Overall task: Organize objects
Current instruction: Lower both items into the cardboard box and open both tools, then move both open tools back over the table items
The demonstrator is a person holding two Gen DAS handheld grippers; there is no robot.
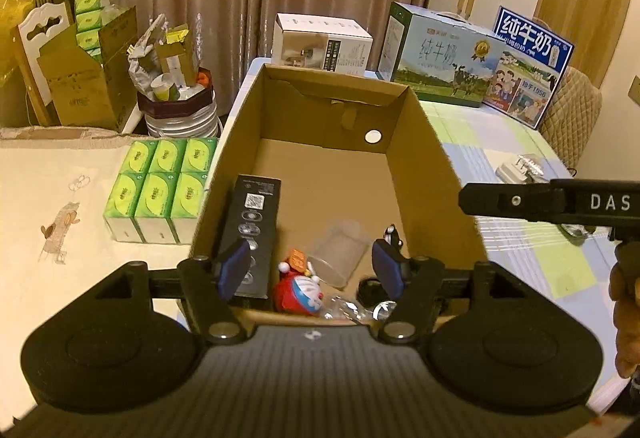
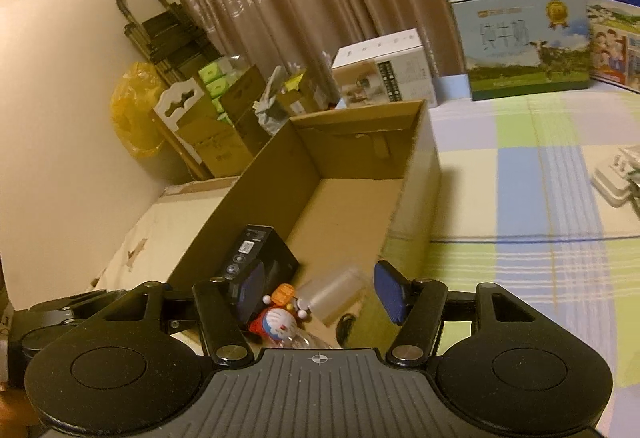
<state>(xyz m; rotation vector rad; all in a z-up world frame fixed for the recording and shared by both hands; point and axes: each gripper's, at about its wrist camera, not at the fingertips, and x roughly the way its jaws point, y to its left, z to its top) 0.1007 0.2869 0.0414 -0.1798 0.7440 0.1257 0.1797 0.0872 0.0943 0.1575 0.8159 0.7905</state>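
Observation:
An open cardboard box (image 1: 436, 174) (image 2: 416, 166) stands on the checked tablecloth (image 2: 520, 206). At its near end lie a black carton (image 1: 250, 222) (image 2: 256, 258), a red and blue cat toy (image 1: 300, 288) (image 2: 278, 324), a clear plastic cup (image 1: 338, 252) (image 2: 334, 292) on its side and a small black-and-white figure (image 1: 394, 234). A clear bottle (image 1: 352, 310) shows at the near wall. My left gripper (image 1: 310, 270) hangs open above these things. My right gripper (image 2: 320, 294) is open too, over the box's near right corner; one of its fingers (image 1: 516, 200) reaches in from the right.
Green tissue packs (image 1: 160, 190) sit on a cream cloth left of the box. A white box (image 1: 320, 42) and two milk cartons (image 1: 440, 58) (image 1: 528, 58) stand behind it. White plugs (image 2: 616, 182) lie on the table to the right. A full bin (image 1: 176, 98) stands at the back left.

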